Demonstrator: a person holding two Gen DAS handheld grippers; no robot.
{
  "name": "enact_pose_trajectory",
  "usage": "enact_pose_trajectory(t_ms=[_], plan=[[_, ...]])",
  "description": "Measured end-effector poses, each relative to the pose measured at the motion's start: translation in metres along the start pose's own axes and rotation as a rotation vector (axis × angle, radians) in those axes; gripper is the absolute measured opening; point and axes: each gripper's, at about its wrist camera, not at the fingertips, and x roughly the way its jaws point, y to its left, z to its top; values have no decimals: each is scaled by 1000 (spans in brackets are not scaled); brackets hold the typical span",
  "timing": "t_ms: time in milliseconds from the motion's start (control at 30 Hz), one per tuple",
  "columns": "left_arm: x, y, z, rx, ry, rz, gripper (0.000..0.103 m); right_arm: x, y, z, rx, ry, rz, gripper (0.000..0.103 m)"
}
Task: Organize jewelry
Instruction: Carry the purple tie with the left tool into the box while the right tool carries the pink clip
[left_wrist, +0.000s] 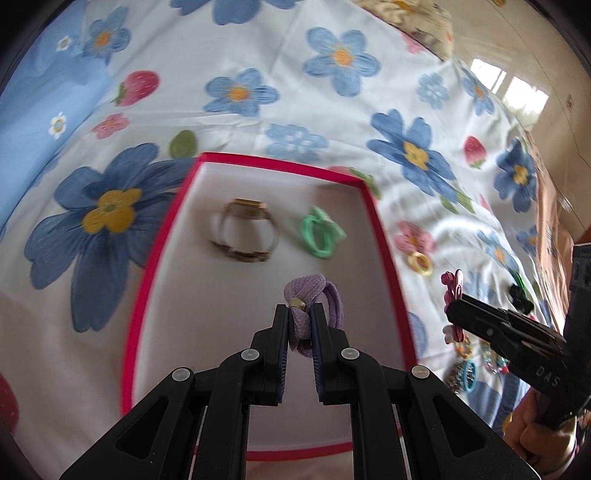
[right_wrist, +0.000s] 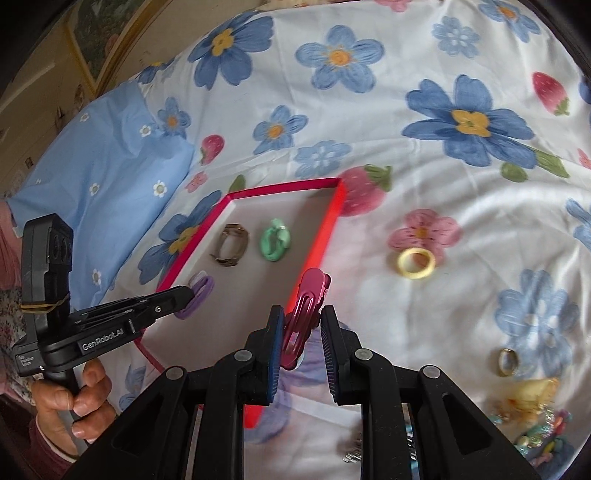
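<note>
My left gripper (left_wrist: 300, 314) is shut on a purple fabric hair tie (left_wrist: 314, 295) and holds it over the red-rimmed tray (left_wrist: 280, 162). In the tray lie a gold watch (left_wrist: 243, 230) and a green hair tie (left_wrist: 319, 232). My right gripper (right_wrist: 302, 319) holds a magenta hair clip (right_wrist: 306, 302) between its fingers beside the tray's right rim (right_wrist: 332, 210); the clip touches the left finger (right_wrist: 275, 328), with a gap to the right one. The left gripper (right_wrist: 184, 293) with the purple tie (right_wrist: 201, 286) shows in the right wrist view. The right gripper (left_wrist: 452, 308) shows in the left wrist view.
Everything lies on a floral bedsheet (right_wrist: 406, 110). A yellow ring-shaped hair tie (right_wrist: 416, 263) lies right of the tray. A gold ring (right_wrist: 508, 361) and a heap of colourful jewelry (right_wrist: 535, 421) lie at the right. A blue pillow (right_wrist: 110, 155) is at the left.
</note>
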Motion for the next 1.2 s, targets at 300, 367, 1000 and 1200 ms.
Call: enact_pose_trajectory(t_ms=[300,367,1000,1200], plan=[[21,21,16,-40,10,56,10,41,30,15,-55,42,32,20],[28,24,20,-42,15,66,10,52,33,19,-62,56,32,20],[70,32,32,-33,64,135,13,111,41,24,-151,143,-46,20],[73,30,31,-33,70,145,16,112,40,23,-162,145,-48,19]])
